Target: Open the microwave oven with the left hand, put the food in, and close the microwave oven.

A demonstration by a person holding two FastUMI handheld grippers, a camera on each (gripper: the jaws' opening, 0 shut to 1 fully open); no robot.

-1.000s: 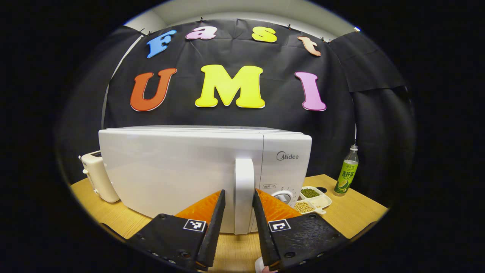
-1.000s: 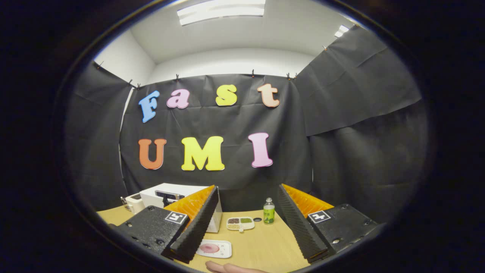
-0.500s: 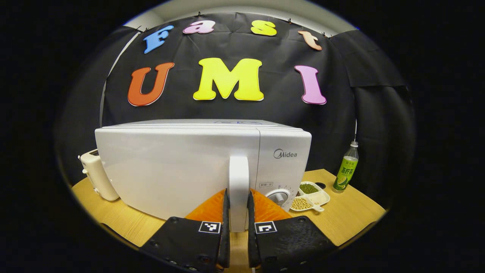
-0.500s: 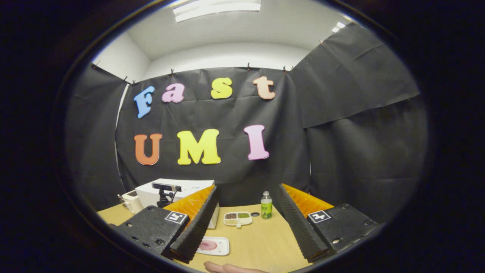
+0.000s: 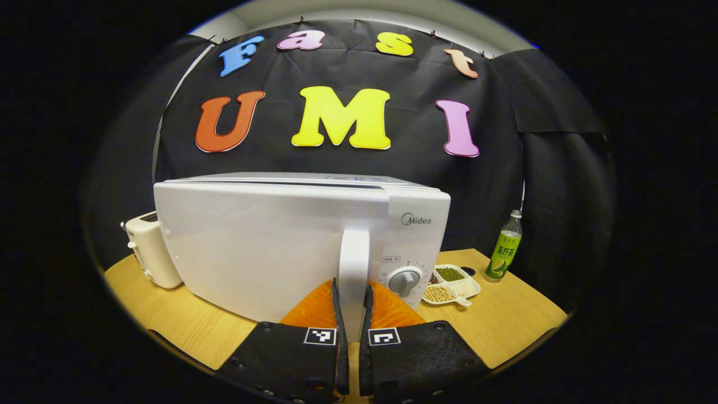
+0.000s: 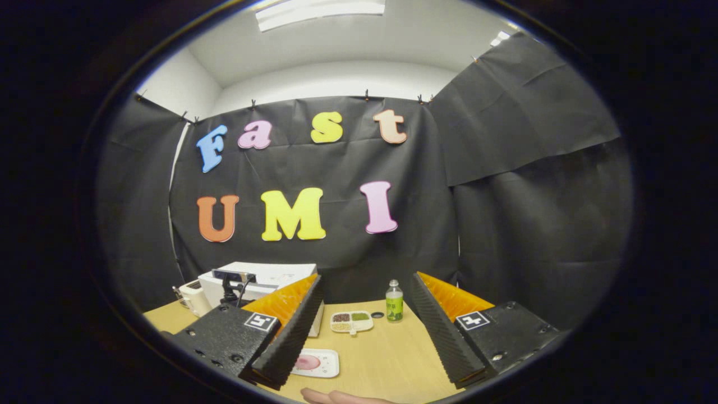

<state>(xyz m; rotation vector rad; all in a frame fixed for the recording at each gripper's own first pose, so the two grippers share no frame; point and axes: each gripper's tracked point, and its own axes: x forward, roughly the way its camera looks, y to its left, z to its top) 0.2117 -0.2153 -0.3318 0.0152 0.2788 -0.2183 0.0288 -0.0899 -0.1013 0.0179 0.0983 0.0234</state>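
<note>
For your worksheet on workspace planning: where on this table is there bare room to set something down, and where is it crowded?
Free: the table between the food plate and the right gripper. Crowded: the back, where toaster, microwave, bean tray and bottle line up.

The white microwave oven [image 5: 280, 241] stands on the wooden table, its door just ajar at the handle side, with a tall white door handle [image 5: 353, 269] upright beside the dial. The food [image 6: 307, 362], a pink round piece on a white rectangular plate [image 6: 328, 365], lies flat on the table in front of the oven.
</note>
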